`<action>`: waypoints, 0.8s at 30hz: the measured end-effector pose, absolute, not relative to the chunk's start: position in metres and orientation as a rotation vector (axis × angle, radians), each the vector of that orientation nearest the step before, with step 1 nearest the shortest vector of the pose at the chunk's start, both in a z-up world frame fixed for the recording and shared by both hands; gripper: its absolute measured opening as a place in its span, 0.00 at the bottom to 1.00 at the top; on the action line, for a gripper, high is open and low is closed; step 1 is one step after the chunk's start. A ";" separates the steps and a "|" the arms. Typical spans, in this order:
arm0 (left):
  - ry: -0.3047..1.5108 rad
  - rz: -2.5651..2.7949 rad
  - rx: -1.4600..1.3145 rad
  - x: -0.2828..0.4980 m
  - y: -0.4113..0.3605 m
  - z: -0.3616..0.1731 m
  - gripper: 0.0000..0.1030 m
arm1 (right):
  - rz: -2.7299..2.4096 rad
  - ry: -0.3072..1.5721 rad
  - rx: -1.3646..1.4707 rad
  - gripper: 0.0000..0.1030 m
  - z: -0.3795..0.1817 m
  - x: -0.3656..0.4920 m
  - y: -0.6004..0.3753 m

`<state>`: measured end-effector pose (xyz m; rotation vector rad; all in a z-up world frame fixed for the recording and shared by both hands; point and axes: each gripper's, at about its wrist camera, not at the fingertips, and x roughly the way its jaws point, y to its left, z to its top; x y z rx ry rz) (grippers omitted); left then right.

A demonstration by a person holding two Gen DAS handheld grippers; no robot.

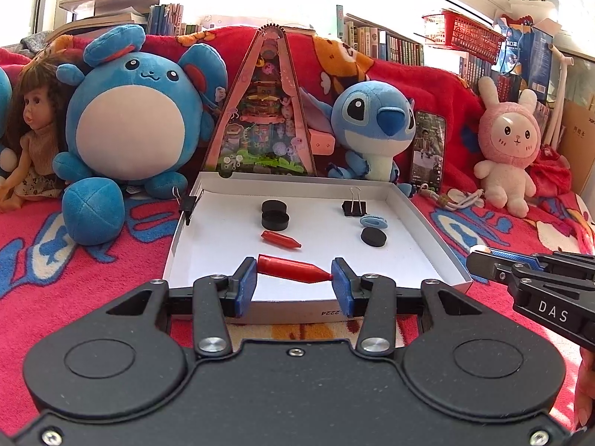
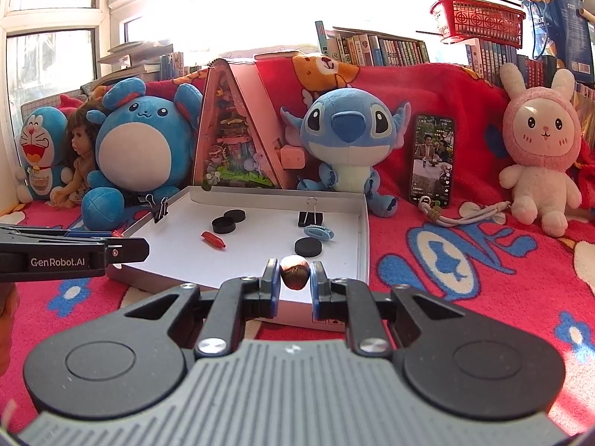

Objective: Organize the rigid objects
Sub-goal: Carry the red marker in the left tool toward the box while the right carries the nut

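Red plastic cone-tipped piece [image 1: 292, 268] sits crosswise in the left tongs [image 1: 293, 278], blue pads clamped on its two ends, narrow gap, held just above the near edge of the white tray [image 1: 420, 245]. Right tongs [image 2: 293, 278] are nearly together, clamped on a small brown nut-like ball [image 2: 294, 272], also just over the tray's near edge, toward its right corner.

Tray lies on a red patterned blanket [image 2: 465, 297]. Inside it: a second red cone piece [image 1: 280, 239] approx. mid-tray; two black discs [image 1: 275, 215] overlapping toward the back left; one black disc [image 1: 373, 237] right of centre; a blue toothed wheel [image 1: 373, 222] just behind that disc; a black binder clip [image 1: 354, 206] standing near the back right. Another binder clip [image 1: 187, 204] is clipped on the tray's left wall.

Behind the tray: a pink triangular display box [image 1: 262, 111] w/ plush toys either side.
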<state>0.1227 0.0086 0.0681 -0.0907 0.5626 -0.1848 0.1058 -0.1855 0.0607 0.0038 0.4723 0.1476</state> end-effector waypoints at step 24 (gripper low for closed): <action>0.685 -0.127 -0.143 0.229 -0.011 0.033 0.41 | 0.154 0.590 0.037 0.20 0.036 0.200 -0.184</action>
